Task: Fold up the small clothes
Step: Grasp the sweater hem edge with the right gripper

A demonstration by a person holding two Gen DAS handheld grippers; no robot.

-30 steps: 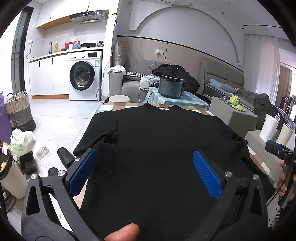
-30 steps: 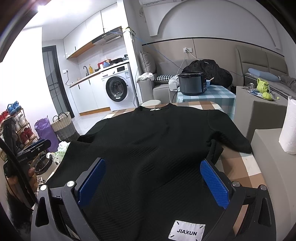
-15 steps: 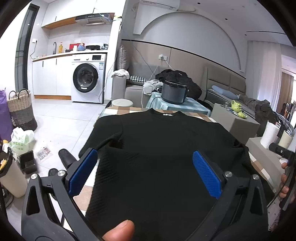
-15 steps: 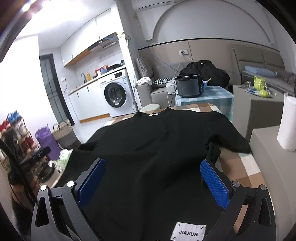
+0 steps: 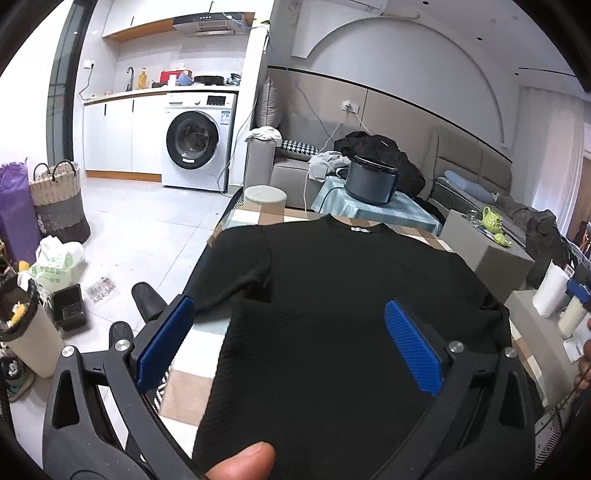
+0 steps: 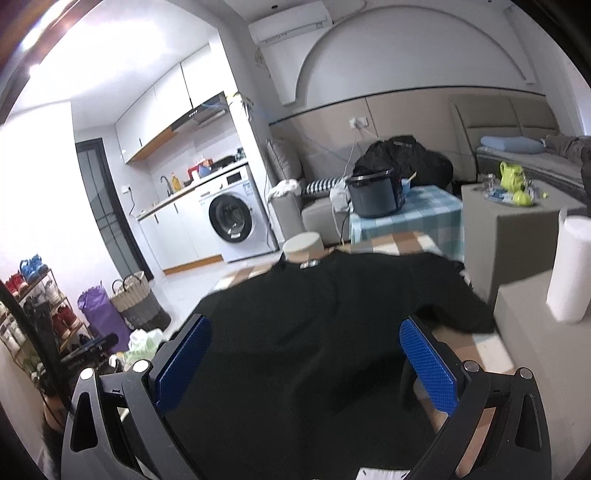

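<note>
Our black top (image 5: pixel 354 295) lies flat on the table (image 5: pixel 255 218), collar at 12 o'clock, while both hand-held grippers, left (image 5: pixel 288 343) and right (image 6: pixel 306 362), have risen and gape empty, so folding hasn't started.

Small lived-in flat, open-plan: kitchen and living area share one room.

Kitchen side: white cabinets, range hood (image 5: pixel 212 26), sink tap and bottles on the counter, front-loading washing machine (image 5: pixel 197 146) built in under it.

Living side: grey sofa (image 5: pixel 291 173) with cushions and a heap of dark clothing, padded wall panels, wall air conditioner (image 6: pixel 291 26) above an arched recess. Rice cooker (image 5: pixel 371 181) plugged in on a side surface with a checked cloth.

Floor clutter: woven laundry basket (image 5: pixel 59 201), purple bag, plastic bags, bin. Shoe rack (image 6: pixel 33 295) with pairs of shoes at the far left of the right wrist view. Tiled floor throughout.
</note>
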